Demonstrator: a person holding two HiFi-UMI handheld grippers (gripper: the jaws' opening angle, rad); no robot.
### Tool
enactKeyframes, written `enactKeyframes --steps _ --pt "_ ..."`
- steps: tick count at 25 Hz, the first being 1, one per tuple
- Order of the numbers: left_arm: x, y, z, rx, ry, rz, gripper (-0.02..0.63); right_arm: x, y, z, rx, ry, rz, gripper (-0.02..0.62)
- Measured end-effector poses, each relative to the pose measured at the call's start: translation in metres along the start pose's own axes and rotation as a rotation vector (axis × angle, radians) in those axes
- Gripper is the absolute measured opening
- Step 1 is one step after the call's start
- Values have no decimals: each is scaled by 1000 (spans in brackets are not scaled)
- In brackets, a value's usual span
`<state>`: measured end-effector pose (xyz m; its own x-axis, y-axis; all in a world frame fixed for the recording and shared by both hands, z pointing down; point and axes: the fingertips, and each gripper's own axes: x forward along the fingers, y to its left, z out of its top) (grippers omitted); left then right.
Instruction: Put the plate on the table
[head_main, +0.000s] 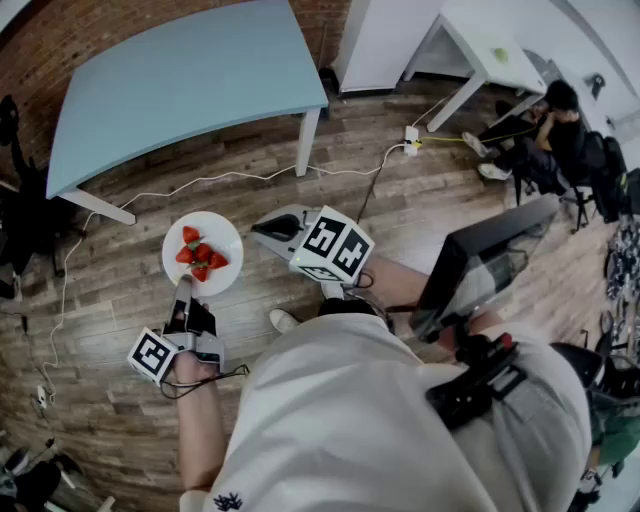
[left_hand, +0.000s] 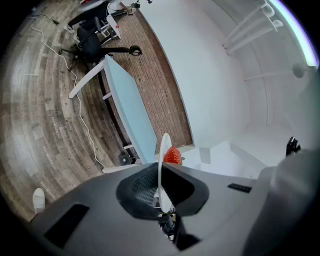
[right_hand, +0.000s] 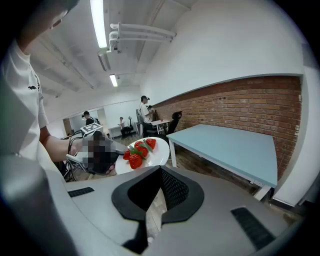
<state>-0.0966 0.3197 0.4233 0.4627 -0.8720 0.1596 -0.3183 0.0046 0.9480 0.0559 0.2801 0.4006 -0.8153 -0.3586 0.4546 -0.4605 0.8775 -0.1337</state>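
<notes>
Round white plate with red strawberries is seen only edge-on in the left gripper view. Its rim is clamped by the left gripper, short of the light-blue table, above the wood-plank floor. The right gripper is held barely apart, empty. A brick wall is seen behind the table.

Glossy plate, matt table & wood floor.

Light blue table, white legs, stands on wood-plank floor beside brick wall. White cable lies on floor, runs past table legs to white power strip, also on floor. Second table, white, further right; small green item on its top.
</notes>
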Motion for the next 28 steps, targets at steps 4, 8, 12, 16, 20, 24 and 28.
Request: enactKeyframes --steps 4,8,12,16,20,24,28 --pt "-7 -1 -3 1 -6 6 10 -7 5 2 4 -11 8 8" --pt "-6 -4 -3 -2 0 -8 10 -10 5 4 27 -33 2 8" --pt "-5 -6 -5 12 18 -4 9 -9 7 7 20 -38 5 9" --pt "-5 -6 -1 24 24 -5 10 -7 9 10 18 -52 -3 11" --pt "-6 0 5 23 22 -6 10 -3 11 12 29 -66 -19 43" --pt "-1 -1 9 24 29 -18 9 0 7 17 33 -63 -27 43" --pt "11 0 15 31 45 -22 11 10 2 23 25 -62 -23 43"
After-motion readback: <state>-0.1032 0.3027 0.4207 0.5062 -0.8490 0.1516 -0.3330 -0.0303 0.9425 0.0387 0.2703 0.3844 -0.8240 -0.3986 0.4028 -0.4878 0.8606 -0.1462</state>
